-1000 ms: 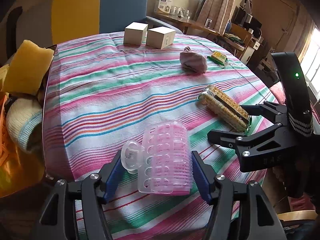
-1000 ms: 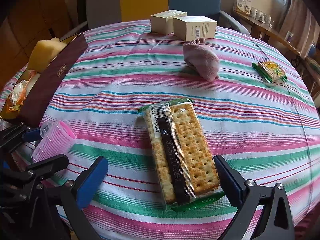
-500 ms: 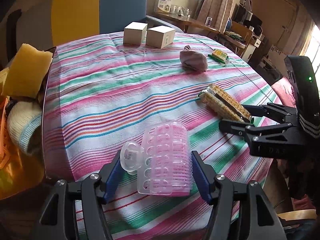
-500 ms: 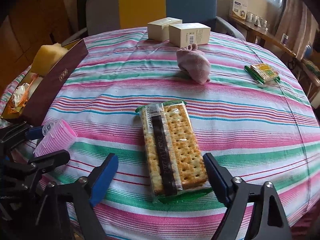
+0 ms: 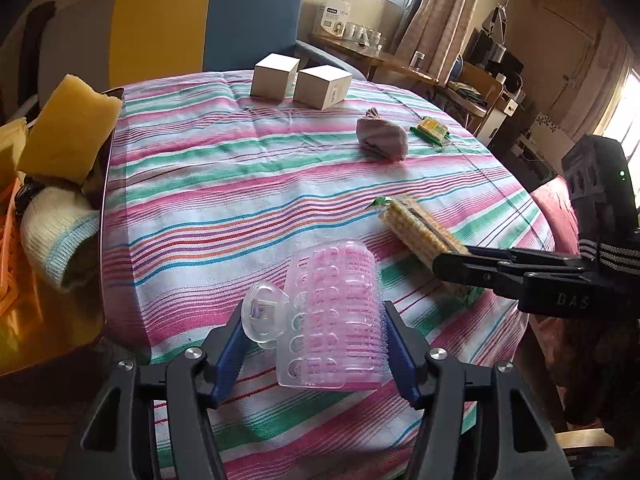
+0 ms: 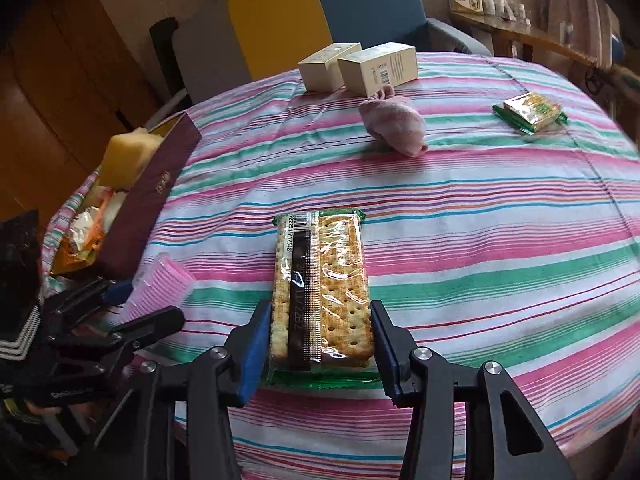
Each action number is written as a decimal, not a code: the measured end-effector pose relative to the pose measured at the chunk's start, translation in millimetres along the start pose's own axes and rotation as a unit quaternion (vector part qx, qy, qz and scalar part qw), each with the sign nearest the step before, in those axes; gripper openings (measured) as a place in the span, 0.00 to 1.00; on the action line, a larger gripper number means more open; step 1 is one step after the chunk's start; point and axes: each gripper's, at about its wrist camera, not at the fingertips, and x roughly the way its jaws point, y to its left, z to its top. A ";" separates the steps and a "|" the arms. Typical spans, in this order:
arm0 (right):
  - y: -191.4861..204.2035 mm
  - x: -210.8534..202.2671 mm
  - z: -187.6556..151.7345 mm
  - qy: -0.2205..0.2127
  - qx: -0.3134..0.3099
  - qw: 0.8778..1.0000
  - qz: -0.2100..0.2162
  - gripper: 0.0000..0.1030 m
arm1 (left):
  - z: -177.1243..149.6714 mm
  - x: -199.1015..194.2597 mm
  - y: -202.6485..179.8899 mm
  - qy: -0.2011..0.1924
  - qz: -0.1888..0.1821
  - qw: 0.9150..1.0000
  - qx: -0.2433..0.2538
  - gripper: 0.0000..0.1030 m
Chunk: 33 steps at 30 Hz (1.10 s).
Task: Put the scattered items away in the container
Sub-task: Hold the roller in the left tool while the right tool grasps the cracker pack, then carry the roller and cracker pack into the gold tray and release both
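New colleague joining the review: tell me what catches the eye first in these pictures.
The pink hair roller, shut in the left gripper at the near table edge, stands out first. Next, the cracker packet, lying on the striped tablecloth with the right gripper closed on its near end. The yellow sponge sticks up from the container at left.

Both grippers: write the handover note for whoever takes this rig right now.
Left gripper: shut on the pink hair roller.
Right gripper: shut on the cracker pack, which lies on the striped tablecloth.
Container at the left edge already holds a yellow sponge.
Left on the table: pink sock, small snack packet, two boxes.
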 end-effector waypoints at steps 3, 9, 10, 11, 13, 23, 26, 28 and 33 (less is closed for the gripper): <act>-0.4 -1.2 0.4 0.000 0.042 0.997 0.065 0.47 | 2.8 -14.6 1.3 -0.022 -0.010 1.000 -0.006 0.61; 16.2 -6.9 7.1 -0.011 0.067 0.989 0.131 0.47 | 6.3 -50.4 21.6 -0.065 -0.002 0.997 -0.040 0.61; 21.4 -7.1 9.2 -0.011 0.066 0.988 0.139 0.47 | 6.8 -56.7 25.7 -0.072 0.000 0.996 -0.047 0.61; 26.5 -7.3 11.3 -0.011 0.064 0.987 0.146 0.47 | 7.3 -63.0 29.8 -0.080 0.002 0.995 -0.053 0.61; 43.9 -5.6 18.4 -0.011 0.046 0.987 0.156 0.47 | 8.4 -76.6 40.3 -0.096 0.010 0.993 -0.068 0.61; 159.3 19.7 62.9 -0.004 -0.064 0.974 0.216 0.47 | 12.0 -125.4 131.2 -0.153 0.130 0.969 -0.147 0.62; 187.8 30.1 71.9 -0.001 -0.086 0.971 0.222 0.47 | 10.8 -122.2 158.0 -0.140 0.164 0.962 -0.169 0.62; 204.5 41.7 75.5 0.009 -0.096 0.970 0.222 0.47 | 6.4 -119.9 174.0 -0.130 0.170 0.958 -0.190 0.62; 226.6 67.9 71.3 0.043 -0.104 0.969 0.218 0.52 | -9.4 -120.6 193.4 -0.124 0.168 0.952 -0.223 0.70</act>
